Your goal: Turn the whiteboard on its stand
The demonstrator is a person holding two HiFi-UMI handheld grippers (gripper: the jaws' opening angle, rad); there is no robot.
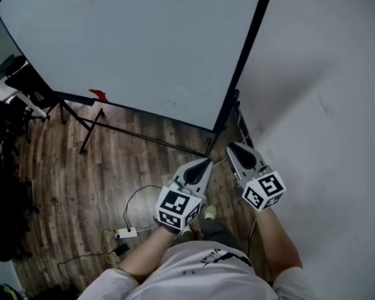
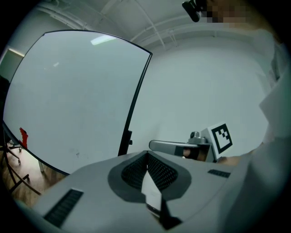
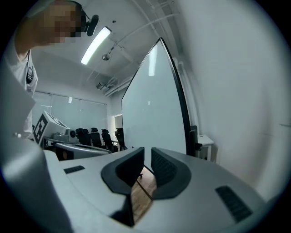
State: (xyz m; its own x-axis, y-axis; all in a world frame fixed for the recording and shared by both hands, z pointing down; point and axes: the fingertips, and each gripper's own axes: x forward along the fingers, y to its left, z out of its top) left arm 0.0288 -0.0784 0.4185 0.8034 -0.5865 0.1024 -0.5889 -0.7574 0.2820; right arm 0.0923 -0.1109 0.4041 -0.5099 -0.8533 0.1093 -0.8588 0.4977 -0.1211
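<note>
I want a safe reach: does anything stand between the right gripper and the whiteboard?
Nothing visible does. Only air lies between the right gripper and the dark side edge of the whiteboard; the wall stays to the right.

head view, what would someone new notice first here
The big whiteboard fills the upper left, with a small red object at its lower edge. Below its right corner the person holds the left gripper and right gripper side by side over the wood floor, neither touching the board; the left one's jaws are together, the right one's slightly apart and empty.
</note>
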